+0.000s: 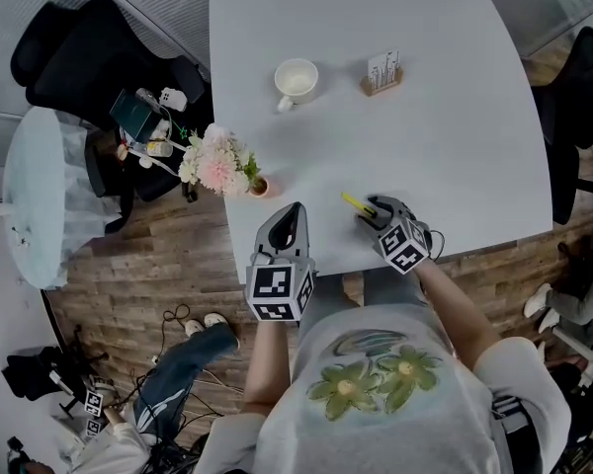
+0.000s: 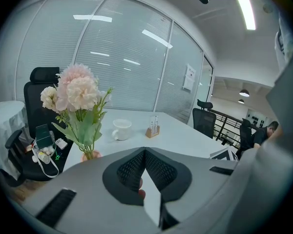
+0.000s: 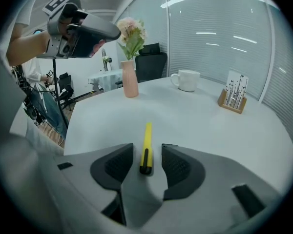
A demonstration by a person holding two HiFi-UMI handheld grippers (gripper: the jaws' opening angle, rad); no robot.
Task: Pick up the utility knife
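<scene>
Yellow utility knife (image 3: 146,149), black at the end nearest me, lies flat on the white tabletop (image 1: 445,117), close to its 6 o'clock edge in the head view.

Right claw (image 3: 147,148): released, jaws moderately apart, low over the tabletop. The knife's black end sits in the gap between the two pads, and its yellow body runs out toward 12 o'clock. There is a sliver of tabletop visible on each side of it, so neither pad is touching it and nothing is gripped.

Left claw (image 2: 145,152): clenched, pad tips meeting in a point with nothing between them. The head view puts it at 9 o'clock of the right claw, over the tabletop's near edge. In the right gripper view it hangs up in the air at 10 o'clock, held in my hand (image 3: 27,45), well clear of the surface.

Other items, placed from the knife in the head view:
- Pink-and-white flowers (image 1: 215,161) in a small pink vase are at 9 o'clock, by the tabletop's left edge.
- A white mug (image 1: 296,79) is at 11 o'clock, well apart.
- A wooden card holder (image 1: 382,75) is at 12 o'clock, well apart.
</scene>
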